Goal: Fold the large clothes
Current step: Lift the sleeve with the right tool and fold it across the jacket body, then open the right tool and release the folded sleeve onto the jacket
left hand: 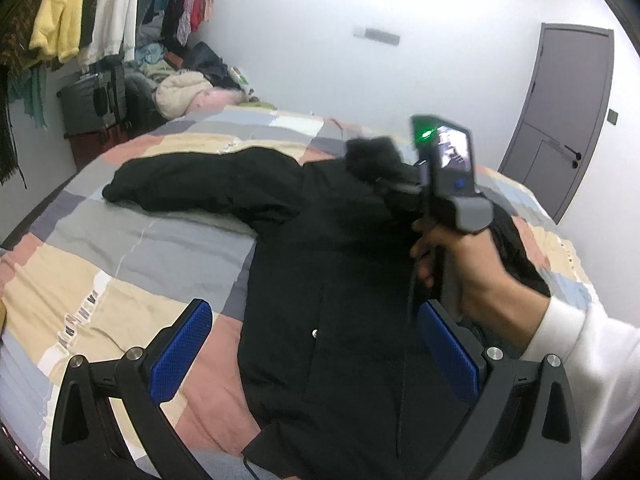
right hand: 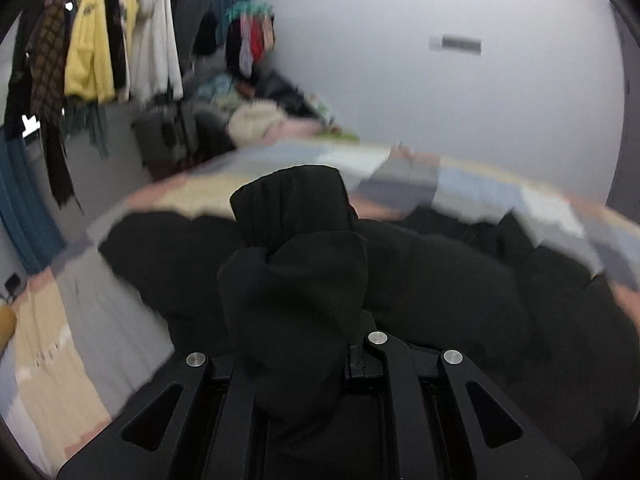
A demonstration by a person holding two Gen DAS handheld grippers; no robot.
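Note:
A large black jacket (left hand: pixel 328 280) lies spread on the patchwork bed cover (left hand: pixel 160 248), one sleeve (left hand: pixel 192 184) stretched out to the left. My left gripper (left hand: pixel 316 344) is open and empty, hovering above the jacket's body, blue pads (left hand: pixel 180 352) wide apart. My right gripper (left hand: pixel 374 162) is shut on the jacket's other black sleeve cuff (right hand: pixel 294 264) and holds it lifted above the jacket. In the right wrist view the bunched cuff hides the fingertips; the rest of the jacket (right hand: pixel 460 280) lies below, blurred.
Hanging clothes (left hand: pixel 80 12) fill a rail at the far left. A pile of clothes (left hand: pixel 180 92) and a dark suitcase (left hand: pixel 92 100) stand beyond the bed. A grey door (left hand: pixel 568 120) is at the right. The bed's near left edge shows bare cover.

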